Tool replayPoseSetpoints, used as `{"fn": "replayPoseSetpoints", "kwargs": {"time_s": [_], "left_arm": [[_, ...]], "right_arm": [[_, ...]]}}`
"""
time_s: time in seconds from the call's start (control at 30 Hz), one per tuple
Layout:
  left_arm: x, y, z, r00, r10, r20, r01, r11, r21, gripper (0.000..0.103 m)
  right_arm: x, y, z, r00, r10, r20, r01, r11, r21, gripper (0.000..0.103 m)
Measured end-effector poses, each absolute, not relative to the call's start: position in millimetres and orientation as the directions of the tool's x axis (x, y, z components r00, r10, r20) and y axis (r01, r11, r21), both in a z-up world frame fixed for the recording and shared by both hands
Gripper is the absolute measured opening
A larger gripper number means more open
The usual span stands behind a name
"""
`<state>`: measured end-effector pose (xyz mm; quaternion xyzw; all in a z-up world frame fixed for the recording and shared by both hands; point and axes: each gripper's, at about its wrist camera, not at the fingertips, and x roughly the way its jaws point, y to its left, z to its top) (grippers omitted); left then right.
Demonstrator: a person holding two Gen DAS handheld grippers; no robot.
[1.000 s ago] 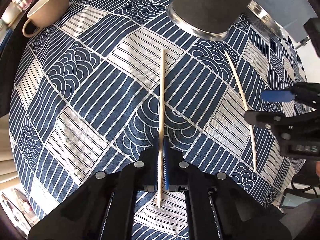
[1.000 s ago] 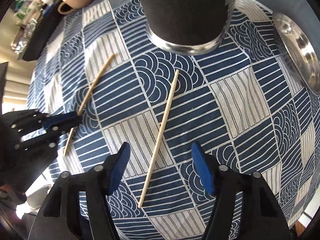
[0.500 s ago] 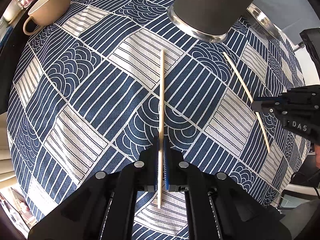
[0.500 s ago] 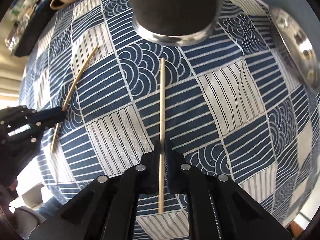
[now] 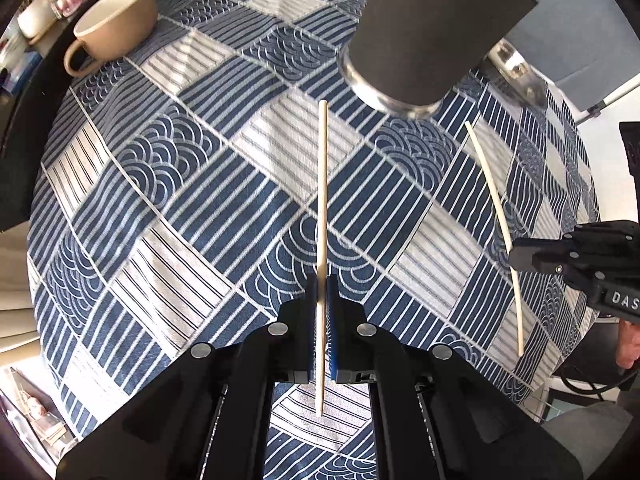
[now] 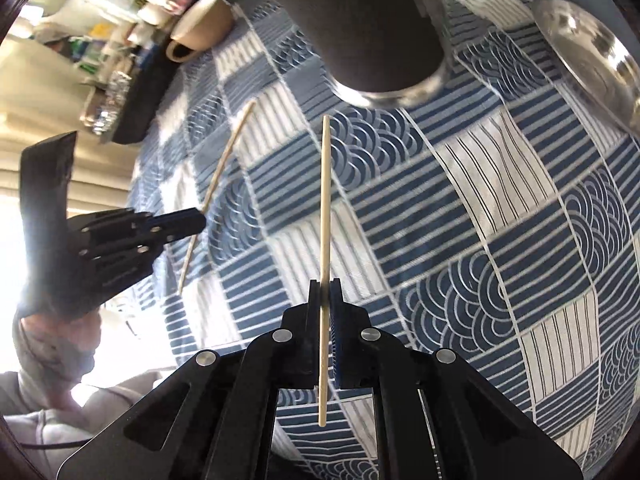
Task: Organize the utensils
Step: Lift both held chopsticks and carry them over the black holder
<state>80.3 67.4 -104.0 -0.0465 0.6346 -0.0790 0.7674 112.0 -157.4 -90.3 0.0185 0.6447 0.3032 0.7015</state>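
- Clearly, each gripper had its own chopstick: the left gripper (image 5: 321, 292) was clenched on the left chopstick (image 5: 322, 184), and the right gripper (image 6: 325, 300) was clamped on the right chopstick (image 6: 325, 208).
- Both sticks were pinched partway along their length, with a long stretch reaching forward and a shorter tail running back between the fingers (image 5: 333, 320).
- Each stick appeared to be off the patterned cloth (image 5: 180, 208) that covered the bench, though the fisheye views made the gap hard to judge.
- Ahead of both tips stood the dark holder (image 5: 432, 28) with its shiny base; a pale stick end showed at its upper rim, so it was probably the place for the chopsticks.
- A tan cup (image 5: 116, 24) sat at the far left edge and a metal dish (image 6: 592, 48) lay to the right of the holder, both well clear of the grippers.
- To do this step well, I judged that each stick should go up above the holder's rim before moving across, one hand at a time, so the two would not cross.
- Tilting the forward tip down into the opening, and letting go only once it was well inside, should keep the thin stick from pivoting in the fingers or knocking the rim.
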Motion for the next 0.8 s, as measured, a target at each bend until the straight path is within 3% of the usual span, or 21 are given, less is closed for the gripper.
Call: {"fn": "replayPoseSetpoints", "kwargs": {"time_s": [0.37,0.8], "left_arm": [[106,43,2,0.417,-0.159,-0.895,0.174,0.980,-0.093,0.005],[135,16,61,0.547,-0.130,-0.827,0.208,0.978,-0.016,0.005]], "right_arm": [[142,-147,-31,0.128,0.545,-0.828,-0.515,0.751,0.415,0.005],[175,-163,43,0.297,0.581,-0.758,-0.541,0.756,0.368,0.005]]}}
